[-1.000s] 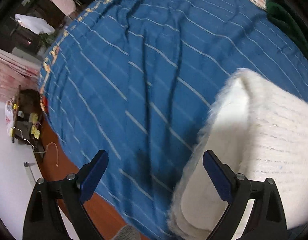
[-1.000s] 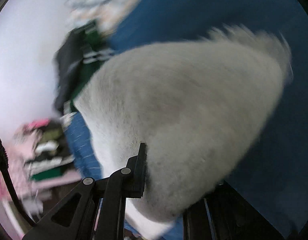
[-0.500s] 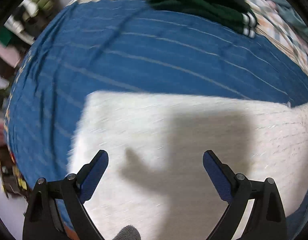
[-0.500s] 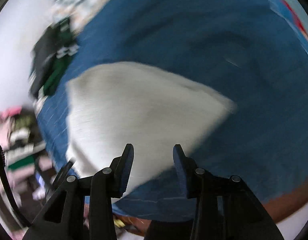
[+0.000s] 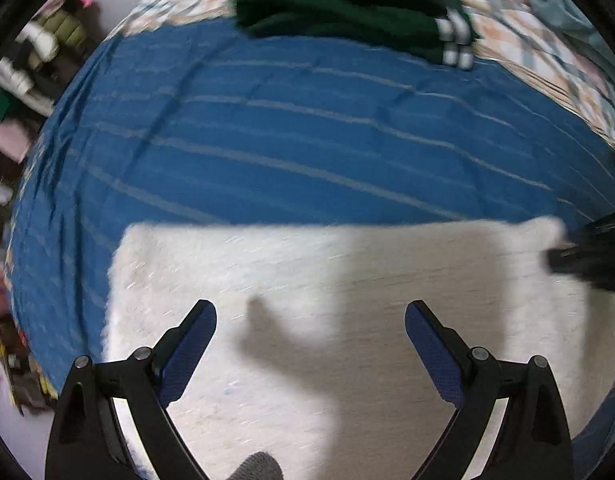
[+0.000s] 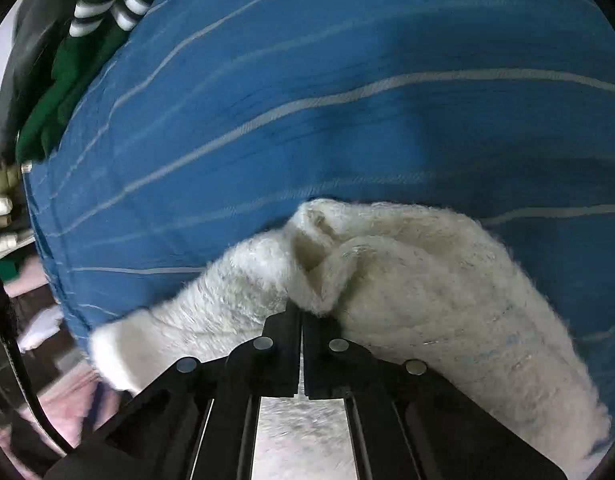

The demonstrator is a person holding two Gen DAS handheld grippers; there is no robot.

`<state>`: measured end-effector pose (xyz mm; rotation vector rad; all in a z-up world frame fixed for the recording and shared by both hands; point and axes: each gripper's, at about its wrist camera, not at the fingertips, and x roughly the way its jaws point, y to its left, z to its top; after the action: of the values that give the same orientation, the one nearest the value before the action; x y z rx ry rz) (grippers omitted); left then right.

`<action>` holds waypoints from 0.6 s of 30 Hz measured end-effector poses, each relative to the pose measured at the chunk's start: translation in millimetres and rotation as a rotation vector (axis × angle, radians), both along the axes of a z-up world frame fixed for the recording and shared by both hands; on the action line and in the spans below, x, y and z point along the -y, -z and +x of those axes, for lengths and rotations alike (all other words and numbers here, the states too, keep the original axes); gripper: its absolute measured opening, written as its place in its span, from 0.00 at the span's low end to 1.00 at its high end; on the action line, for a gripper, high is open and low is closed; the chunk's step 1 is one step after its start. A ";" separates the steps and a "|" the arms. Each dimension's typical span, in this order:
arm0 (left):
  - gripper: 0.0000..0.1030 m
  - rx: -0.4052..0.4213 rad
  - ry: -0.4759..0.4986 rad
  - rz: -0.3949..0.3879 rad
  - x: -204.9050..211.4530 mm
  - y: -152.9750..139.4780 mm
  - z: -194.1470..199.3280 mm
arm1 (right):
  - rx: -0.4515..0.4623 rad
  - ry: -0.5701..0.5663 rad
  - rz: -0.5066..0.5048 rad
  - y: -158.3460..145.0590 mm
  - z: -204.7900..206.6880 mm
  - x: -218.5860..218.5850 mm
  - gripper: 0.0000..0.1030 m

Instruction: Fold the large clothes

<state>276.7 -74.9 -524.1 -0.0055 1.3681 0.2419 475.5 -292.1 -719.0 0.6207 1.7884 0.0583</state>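
Note:
A fluffy white garment (image 5: 307, 280) lies folded as a wide rectangle on the blue striped bedspread (image 5: 307, 152). My left gripper (image 5: 310, 320) is open and empty, hovering over the garment's near half. My right gripper (image 6: 301, 316) is shut on a bunched corner of the white garment (image 6: 387, 272), which puckers up just ahead of the fingertips. In the left wrist view the right gripper (image 5: 587, 252) shows as a dark blur at the garment's far right corner.
A folded dark green garment with white cuffs (image 5: 347, 20) and a black one lie at the far edge of the bed. A checked quilt (image 5: 547, 52) lies at the far right. Shelves with clothes (image 5: 35, 52) stand left. The bed's edge (image 6: 63, 280) drops off to the left.
The left gripper swung from the bare bedspread to above the white garment, still open. The right gripper let go of the garment, opened, then shut again on its corner.

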 end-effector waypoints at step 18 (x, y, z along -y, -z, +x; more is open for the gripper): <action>1.00 -0.050 -0.121 0.115 -88.5 54.5 -53.7 | 0.032 -0.407 -0.040 -20.8 0.5 -178.8 0.00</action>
<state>222.9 13.6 -578.6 0.0135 1.4035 0.4242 475.9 -113.3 -698.2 0.2185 1.8553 0.3075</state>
